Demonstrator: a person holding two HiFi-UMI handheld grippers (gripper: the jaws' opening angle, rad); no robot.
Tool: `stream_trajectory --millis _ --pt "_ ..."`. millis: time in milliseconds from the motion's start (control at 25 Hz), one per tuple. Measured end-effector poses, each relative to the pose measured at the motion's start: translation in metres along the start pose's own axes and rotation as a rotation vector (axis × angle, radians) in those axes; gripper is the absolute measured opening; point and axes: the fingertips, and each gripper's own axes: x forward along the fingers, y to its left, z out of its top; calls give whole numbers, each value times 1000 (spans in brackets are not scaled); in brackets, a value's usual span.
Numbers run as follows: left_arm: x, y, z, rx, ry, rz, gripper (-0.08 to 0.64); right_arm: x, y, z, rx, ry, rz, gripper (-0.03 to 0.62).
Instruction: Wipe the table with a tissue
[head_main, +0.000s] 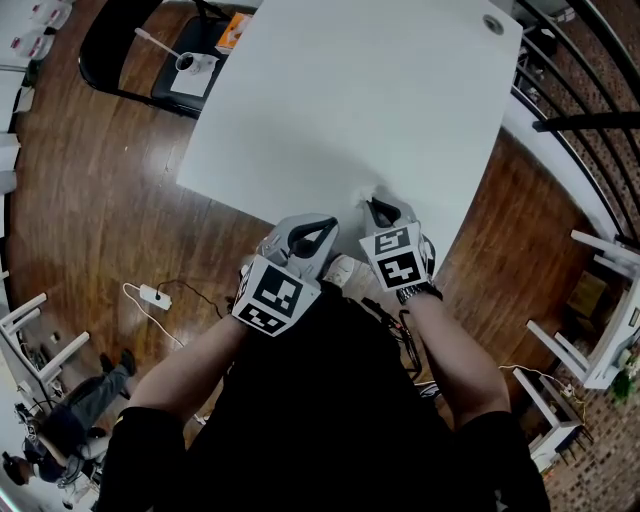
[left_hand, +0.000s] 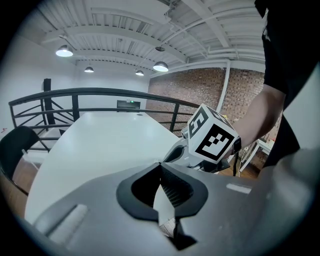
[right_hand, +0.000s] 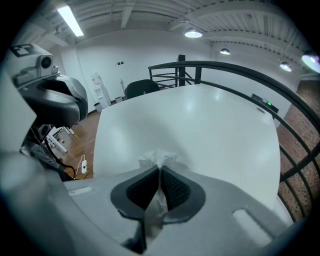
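The white table (head_main: 350, 90) fills the upper middle of the head view. At its near edge my right gripper (head_main: 380, 208) is shut on a crumpled white tissue (head_main: 366, 196). In the right gripper view the tissue (right_hand: 157, 158) bunches out past the closed tips of the right gripper (right_hand: 160, 169), low over the table (right_hand: 200, 125). My left gripper (head_main: 318, 237) hovers just left of it, near the table's edge. Seen in its own view, the left gripper (left_hand: 160, 164) is shut with nothing showing past its tips. The right gripper's marker cube (left_hand: 212, 137) sits close by.
A black chair (head_main: 130, 50) stands at the table's far left with papers (head_main: 192, 70) on its seat. A black railing (head_main: 570, 90) runs along the right side. A white power strip (head_main: 152, 295) lies on the wooden floor. A round grommet (head_main: 493, 23) marks the far corner.
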Motion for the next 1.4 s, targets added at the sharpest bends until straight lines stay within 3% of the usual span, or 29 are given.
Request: stream_trajectory --millis 480,640,880,1400 --pt "-11 8 0 -13 -8 43 17 8 9 15 -32 -9 23 6" --pt "-15 8 2 -7 -17 56 17 11 13 20 4 -31 60 6" --pt "-24 10 9 5 -35 78 17 2 14 34 70 -147 101 6" --pt "-48 -13 27 59 -116 111 17 -73 11 35 109 -305 25 6"
